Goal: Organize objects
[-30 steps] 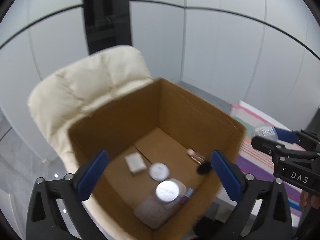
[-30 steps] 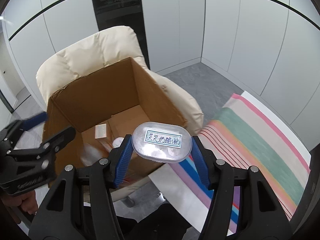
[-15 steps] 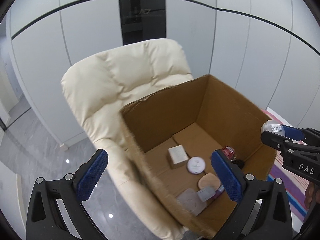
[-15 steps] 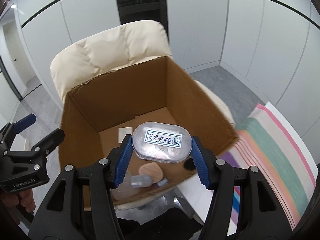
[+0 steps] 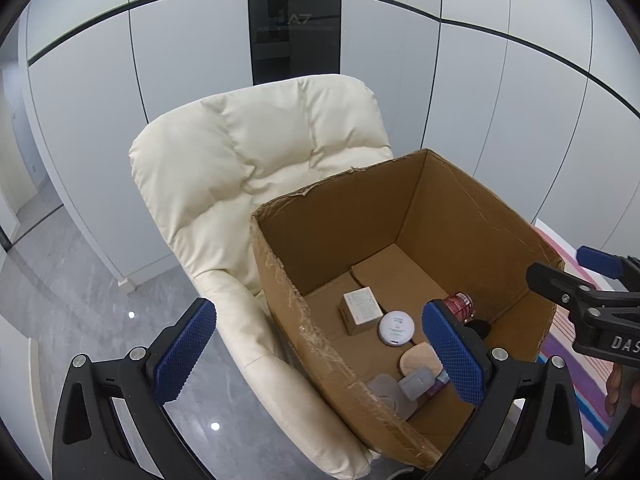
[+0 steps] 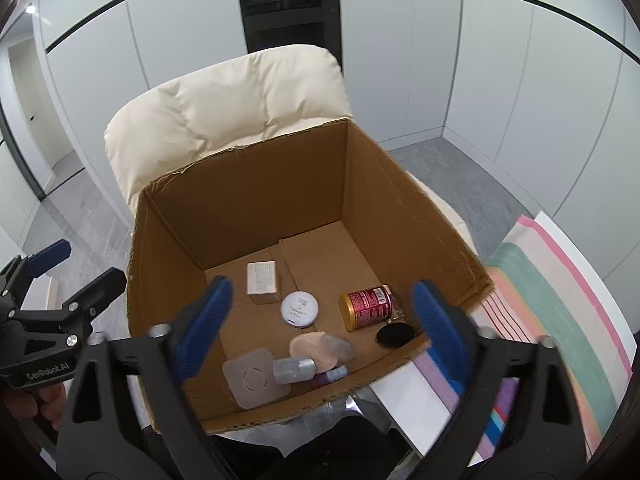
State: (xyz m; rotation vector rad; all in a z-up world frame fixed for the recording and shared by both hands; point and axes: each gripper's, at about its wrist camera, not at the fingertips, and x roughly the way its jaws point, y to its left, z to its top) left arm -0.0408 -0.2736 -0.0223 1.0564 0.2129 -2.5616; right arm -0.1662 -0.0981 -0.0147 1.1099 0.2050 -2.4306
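The right gripper (image 6: 322, 286) hangs over the open brown cardboard box (image 6: 240, 200). Its jaws have just been opening and stand spread wide with nothing between them. Low in the frame, a blurred translucent plastic tub (image 6: 338, 346) shows over the pale peach oval disc (image 6: 308, 344), apparently inside the box near its front wall. It is too smeared to tell whether it rests there. It looks light, stiff and smooth-sided, so a grip across its narrow width should suit it best. The left gripper (image 5: 316, 308) is also wide open and empty, off to the box's left side. Other things crowd the tub. There is a small clear bottle (image 6: 292, 369), a white rounded-square flat case (image 6: 254, 378) and a round white compact (image 6: 300, 309). A red metal can (image 6: 366, 306) lies on its side and is likely to roll, beside a black round lid (image 6: 394, 336) and a small white carton (image 6: 262, 280). The box's tall walls limit any sideways reach. It sits on a cream padded chair (image 6: 240, 92), with a striped cloth (image 6: 540, 292) at the right.
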